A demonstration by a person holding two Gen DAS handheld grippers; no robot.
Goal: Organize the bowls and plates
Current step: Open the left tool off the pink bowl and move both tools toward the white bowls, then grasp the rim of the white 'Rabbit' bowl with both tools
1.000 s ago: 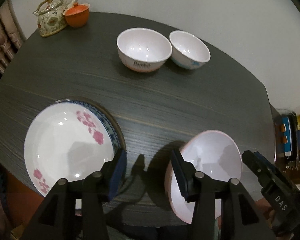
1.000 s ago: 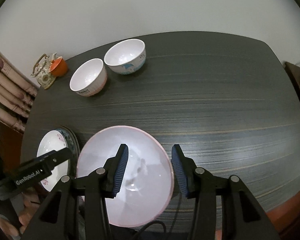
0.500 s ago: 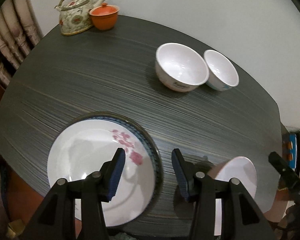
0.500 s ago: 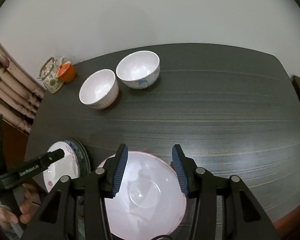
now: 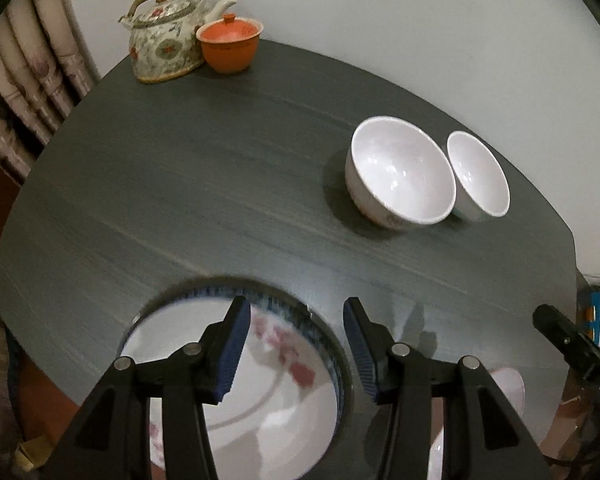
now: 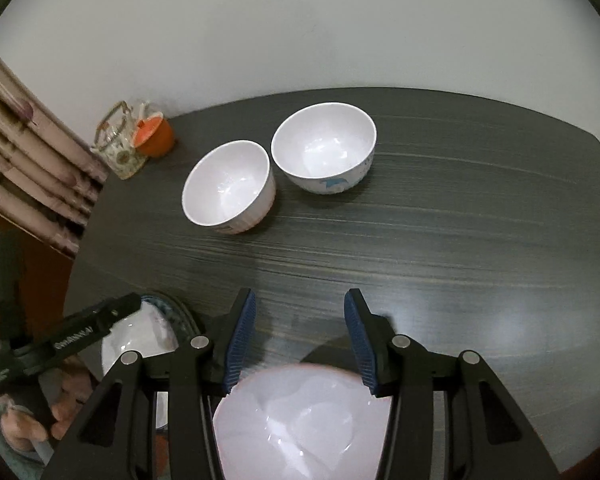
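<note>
A white plate with pink flowers (image 5: 284,396) lies on a blue-rimmed plate (image 5: 332,356) at the table's near left edge; they also show in the right wrist view (image 6: 140,340). My left gripper (image 5: 296,348) is open and empty just above them. A pink-rimmed white plate (image 6: 300,420) lies at the near edge under my right gripper (image 6: 300,340), which is open and empty; a part of it shows in the left wrist view (image 5: 508,388). Two white bowls stand side by side at the back: one (image 6: 228,188) with red print, one (image 6: 324,148) with blue print.
A flowered teapot (image 5: 164,36) and an orange lidded cup (image 5: 230,44) stand at the far left corner of the dark wood table (image 6: 460,220). A curtain (image 6: 28,168) hangs left of the table. A white wall is behind.
My left gripper moved left, from beside the pink-rimmed plate to over the flowered plate. My right gripper drew back toward the near edge, so less of the pink-rimmed plate shows.
</note>
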